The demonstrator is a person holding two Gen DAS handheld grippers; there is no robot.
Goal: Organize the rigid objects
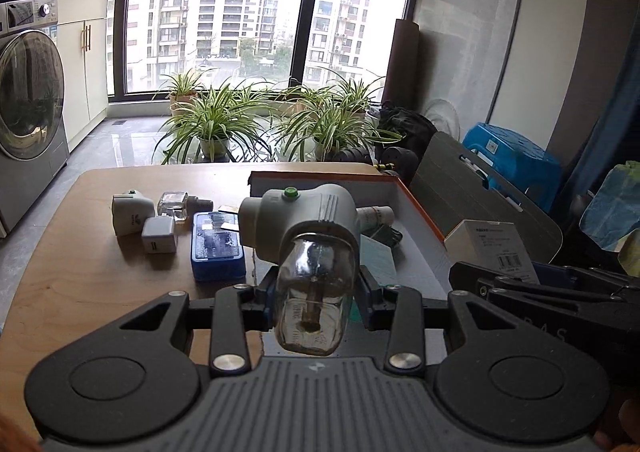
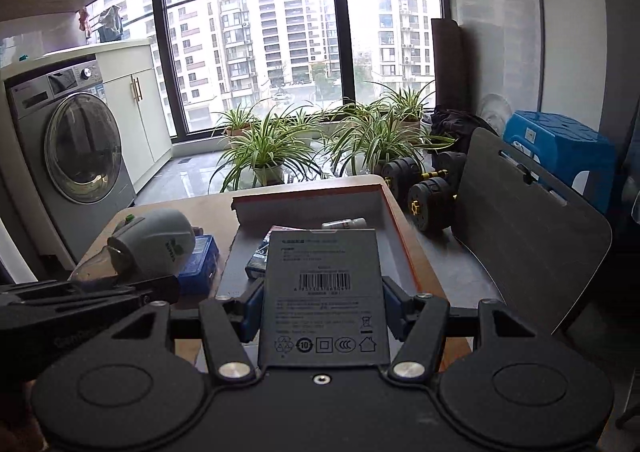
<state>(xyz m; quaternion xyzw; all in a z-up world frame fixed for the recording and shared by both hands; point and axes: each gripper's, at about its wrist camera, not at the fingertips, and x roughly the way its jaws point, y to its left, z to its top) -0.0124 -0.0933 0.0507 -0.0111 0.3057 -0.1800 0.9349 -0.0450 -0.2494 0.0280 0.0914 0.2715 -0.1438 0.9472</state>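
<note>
We find the left gripper clamped on a bottle, the right gripper on a box; the tray lies just ahead of both

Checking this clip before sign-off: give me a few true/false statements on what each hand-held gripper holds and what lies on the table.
1. The left hand-held gripper is shut on a glass bottle with a grey head. True.
2. The right hand-held gripper is empty. False: it grips a flat grey box with a barcode.
3. A blue case lies on the wooden table. True.
4. The orange-rimmed tray is empty. False: a white tube and other items lie inside.
</note>
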